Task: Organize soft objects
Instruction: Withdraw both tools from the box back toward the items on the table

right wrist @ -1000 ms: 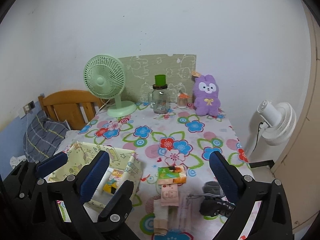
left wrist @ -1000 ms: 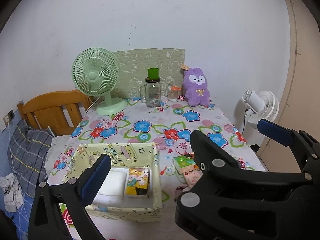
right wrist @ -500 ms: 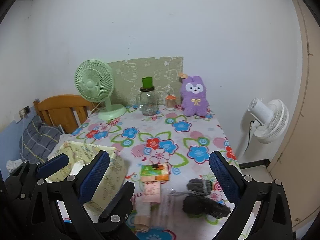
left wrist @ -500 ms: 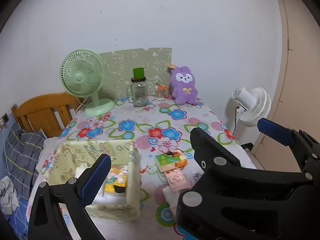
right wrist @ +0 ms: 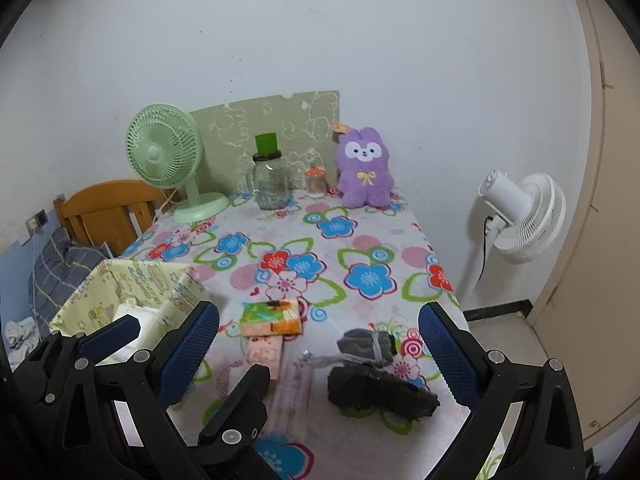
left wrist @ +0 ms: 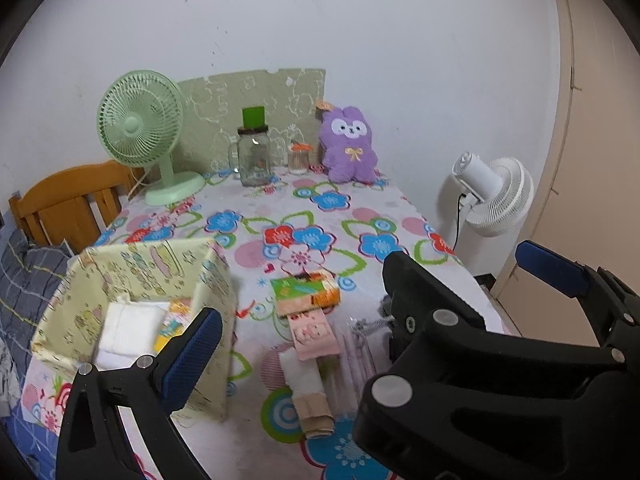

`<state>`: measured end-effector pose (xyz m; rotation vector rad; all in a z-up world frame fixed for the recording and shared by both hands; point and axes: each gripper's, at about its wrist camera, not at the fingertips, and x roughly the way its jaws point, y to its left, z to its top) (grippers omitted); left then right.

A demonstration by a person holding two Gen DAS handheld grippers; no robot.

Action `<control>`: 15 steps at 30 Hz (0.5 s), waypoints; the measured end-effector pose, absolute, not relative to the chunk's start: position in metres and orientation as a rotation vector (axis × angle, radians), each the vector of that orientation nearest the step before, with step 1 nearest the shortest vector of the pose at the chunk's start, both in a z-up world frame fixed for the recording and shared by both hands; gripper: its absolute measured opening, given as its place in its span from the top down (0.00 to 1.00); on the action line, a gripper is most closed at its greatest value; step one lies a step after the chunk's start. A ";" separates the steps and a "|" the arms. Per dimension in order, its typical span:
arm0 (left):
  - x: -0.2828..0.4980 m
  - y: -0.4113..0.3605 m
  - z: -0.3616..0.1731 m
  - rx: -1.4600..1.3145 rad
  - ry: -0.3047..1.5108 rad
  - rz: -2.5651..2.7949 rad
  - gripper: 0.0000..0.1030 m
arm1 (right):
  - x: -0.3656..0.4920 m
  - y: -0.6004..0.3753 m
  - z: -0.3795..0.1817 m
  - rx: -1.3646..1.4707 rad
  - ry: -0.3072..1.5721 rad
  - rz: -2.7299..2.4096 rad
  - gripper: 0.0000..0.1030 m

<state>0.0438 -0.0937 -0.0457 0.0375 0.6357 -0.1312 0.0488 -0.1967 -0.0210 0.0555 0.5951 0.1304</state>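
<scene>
A yellow fabric storage box (left wrist: 208,280) (right wrist: 136,276) stands at the table's front left and holds a white folded cloth (left wrist: 128,324) and a yellow packet. A green-orange tissue pack (left wrist: 306,290) (right wrist: 272,316), a pink packet (left wrist: 314,336), a white-and-tan roll (left wrist: 308,392) and dark grey socks (right wrist: 376,376) lie on the flowered tablecloth to its right. My left gripper (left wrist: 370,302) is open and empty above the table's front edge. My right gripper (right wrist: 320,340) is open and empty over the loose items.
A green desk fan (left wrist: 140,136), a glass jar with a green lid (left wrist: 254,152), a small jar (left wrist: 299,158) and a purple plush (left wrist: 350,148) stand along the back wall. A white floor fan (left wrist: 496,196) stands right of the table. A wooden chair (left wrist: 68,204) is on the left.
Both views have shifted right along the table: the storage box moved toward the left of the frames and the loose packets and socks came nearer the middle. Both grippers stayed open.
</scene>
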 end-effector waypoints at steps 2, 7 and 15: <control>0.045 -0.098 -0.054 0.037 0.650 -0.136 0.00 | 0.050 -0.201 -0.030 0.059 0.609 0.126 0.02; 0.045 -0.103 -0.073 0.018 0.673 -0.121 0.00 | 0.051 -0.209 -0.050 0.074 0.632 0.124 0.02; 0.049 -0.108 -0.098 0.009 0.713 -0.113 0.00 | 0.052 -0.215 -0.076 0.085 0.659 0.125 0.02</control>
